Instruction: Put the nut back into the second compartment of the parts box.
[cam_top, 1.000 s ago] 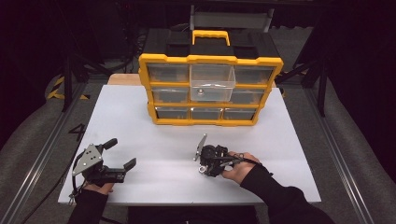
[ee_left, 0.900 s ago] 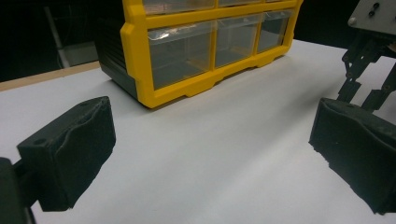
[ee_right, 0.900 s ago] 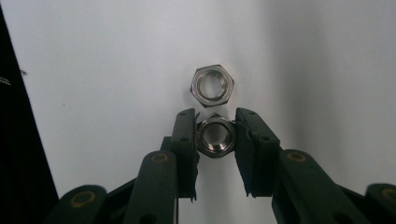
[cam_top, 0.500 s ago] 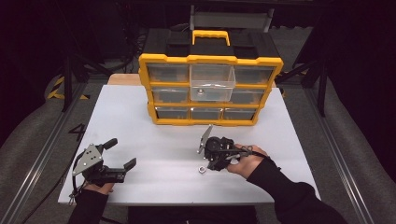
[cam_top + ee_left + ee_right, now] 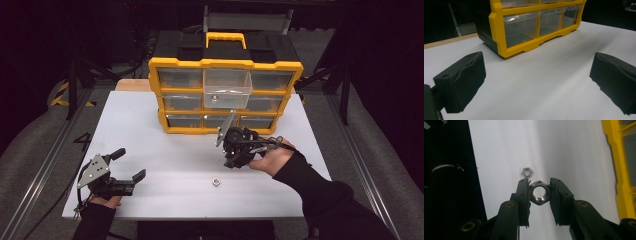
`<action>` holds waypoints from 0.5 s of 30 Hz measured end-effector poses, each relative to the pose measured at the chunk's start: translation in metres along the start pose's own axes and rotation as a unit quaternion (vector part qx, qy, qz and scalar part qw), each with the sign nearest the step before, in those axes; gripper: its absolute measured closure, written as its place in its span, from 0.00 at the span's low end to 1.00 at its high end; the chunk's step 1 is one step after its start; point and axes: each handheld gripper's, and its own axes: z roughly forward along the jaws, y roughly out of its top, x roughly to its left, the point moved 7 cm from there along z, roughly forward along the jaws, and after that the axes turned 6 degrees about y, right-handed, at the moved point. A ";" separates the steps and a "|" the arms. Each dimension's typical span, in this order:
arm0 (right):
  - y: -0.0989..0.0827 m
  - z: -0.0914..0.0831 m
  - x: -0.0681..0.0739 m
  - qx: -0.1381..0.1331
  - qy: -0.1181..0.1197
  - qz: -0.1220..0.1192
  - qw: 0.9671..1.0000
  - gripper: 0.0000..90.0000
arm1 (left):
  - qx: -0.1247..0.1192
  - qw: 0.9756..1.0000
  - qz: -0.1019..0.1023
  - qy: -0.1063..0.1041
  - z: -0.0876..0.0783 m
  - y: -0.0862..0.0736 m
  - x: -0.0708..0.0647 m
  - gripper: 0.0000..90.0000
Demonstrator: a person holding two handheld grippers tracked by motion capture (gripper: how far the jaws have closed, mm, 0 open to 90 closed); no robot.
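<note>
At the bench's far edge, the organizer's (image 5: 225,95) pulled-out top drawer (image 5: 227,90) holds one nut (image 5: 214,98). A hex nut (image 5: 539,192) is clamped by the right gripper (image 5: 539,191); the left gripper (image 5: 536,82) is spread wide, empty.

Left gripper (image 5: 122,167) low, jaws wide apart, right gripper (image 5: 539,192) raised, jaws clamped, pointing down

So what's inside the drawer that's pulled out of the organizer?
The open drawer, top row middle of the yellow organizer, holds one small metal nut near its front wall. The rest of its floor looks bare through the clear plastic, though the back corners are too small to judge.
</note>
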 end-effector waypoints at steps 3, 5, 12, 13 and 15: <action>0.004 -0.011 -0.001 -0.006 0.000 0.000 1.000 0.78 | 0.000 1.000 0.000 0.000 0.000 0.000 0.000 0.01; 0.007 -0.019 -0.002 -0.011 0.003 -0.001 1.000 0.78 | 0.000 1.000 0.000 0.000 0.000 0.000 0.000 0.01; 0.017 -0.046 -0.007 -0.019 -0.009 -0.006 1.000 0.77 | 0.000 1.000 0.002 0.000 0.000 0.000 0.000 0.01; 0.020 -0.052 -0.007 -0.019 -0.009 -0.005 1.000 0.77 | 0.000 1.000 0.002 0.000 0.000 0.000 0.000 0.01; 0.023 -0.059 -0.009 -0.018 -0.015 -0.008 1.000 0.77 | 0.000 1.000 0.002 0.000 0.000 0.000 0.000 0.01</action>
